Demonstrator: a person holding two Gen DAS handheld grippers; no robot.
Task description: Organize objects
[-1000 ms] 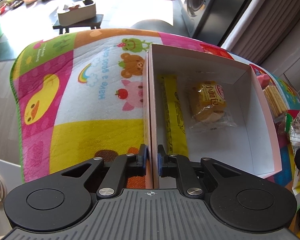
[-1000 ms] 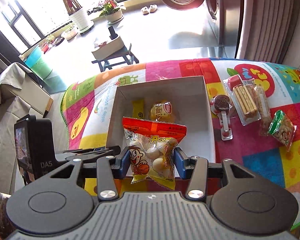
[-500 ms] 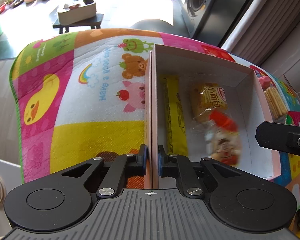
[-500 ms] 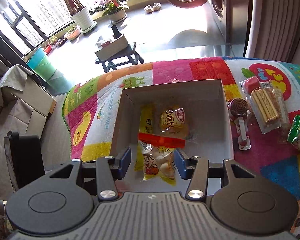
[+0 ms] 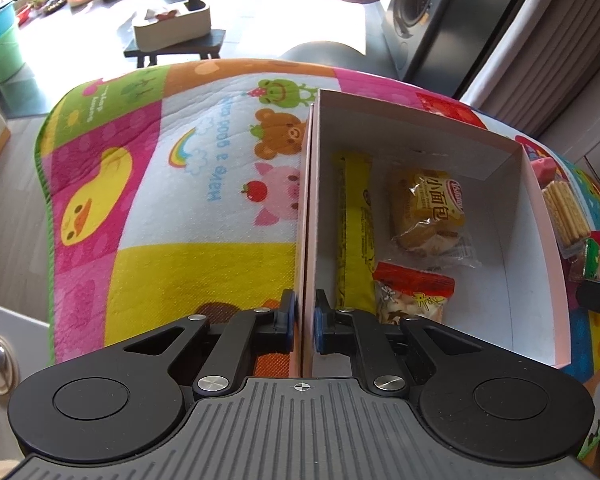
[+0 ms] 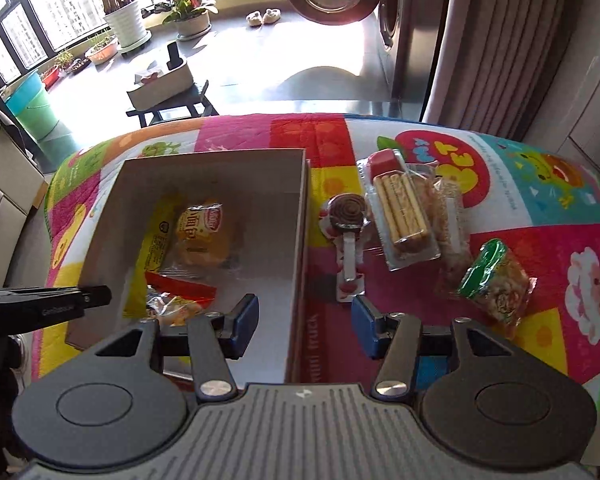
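Note:
A white cardboard box (image 5: 500,148) (image 6: 204,168) sits on the colourful mat. Inside lie a long yellow bar (image 5: 354,224) (image 6: 152,248), a yellow bread packet (image 5: 424,212) (image 6: 204,236) and a red-topped snack bag (image 5: 412,296) (image 6: 176,296). My left gripper (image 5: 302,322) is shut on the box's left wall. My right gripper (image 6: 304,326) is open with nothing between its fingers, hovering over the box's right wall. On the mat right of the box lie a lollipop (image 6: 346,216), a biscuit-stick pack (image 6: 402,212) and a green-topped snack bag (image 6: 496,284).
The mat (image 5: 172,208) covers a table whose far edge drops to a sunlit floor with a low stool (image 6: 168,104), plant pots and a washing machine (image 6: 384,12). A grey curtain (image 6: 500,40) hangs at the right.
My right gripper opened and let the red-topped snack bag fall into the box, then drew back to the right. The left gripper stayed on the box wall.

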